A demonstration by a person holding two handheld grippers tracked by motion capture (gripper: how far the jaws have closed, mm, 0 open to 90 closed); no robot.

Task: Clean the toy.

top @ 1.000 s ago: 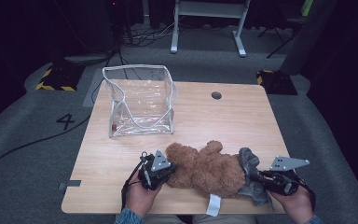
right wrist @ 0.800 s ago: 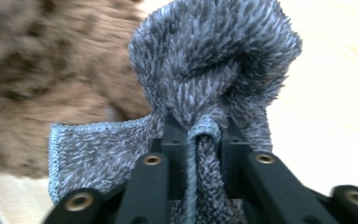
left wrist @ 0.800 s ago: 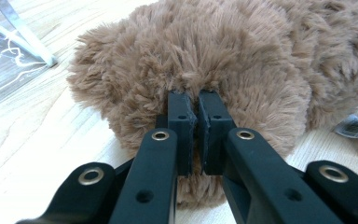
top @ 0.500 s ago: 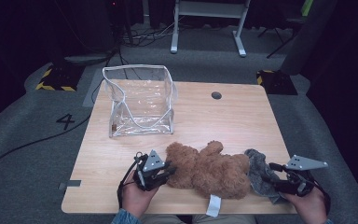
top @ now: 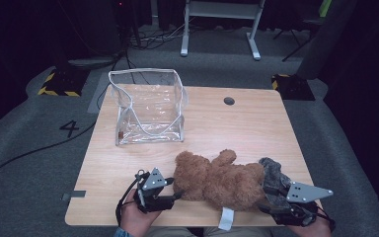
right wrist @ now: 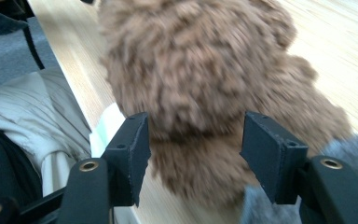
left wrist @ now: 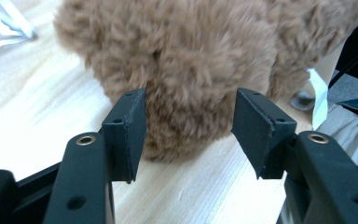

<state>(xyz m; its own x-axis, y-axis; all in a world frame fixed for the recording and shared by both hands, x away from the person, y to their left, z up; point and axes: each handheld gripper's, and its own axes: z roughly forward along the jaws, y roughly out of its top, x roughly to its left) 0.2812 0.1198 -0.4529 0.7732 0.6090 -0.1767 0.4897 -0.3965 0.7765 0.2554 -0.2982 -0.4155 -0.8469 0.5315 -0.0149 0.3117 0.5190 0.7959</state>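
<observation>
Both hand-held grippers, left (left wrist: pixel 189 135) and right (right wrist: pixel 193 156), agape around fluffy brown plush bear (top: pixel 219 177) at surface's near edge; close deep, evenly.

Bare table (top: pixel 237 128) beyond the teddy (top: pixel 222 180); clear bag (top: pixel 148 108) blocks the far-left corner, grey cloth (top: pixel 272 173) crowds the right.

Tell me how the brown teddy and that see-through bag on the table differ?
The teddy is brown, furry and opaque, while the clear bag is see-through plastic with white edging. The teddy lies flat at the near edge between the two grippers; the clear bag stands upright, open-topped and apparently empty, farther back on the left. Both rest on the wooden table.
</observation>
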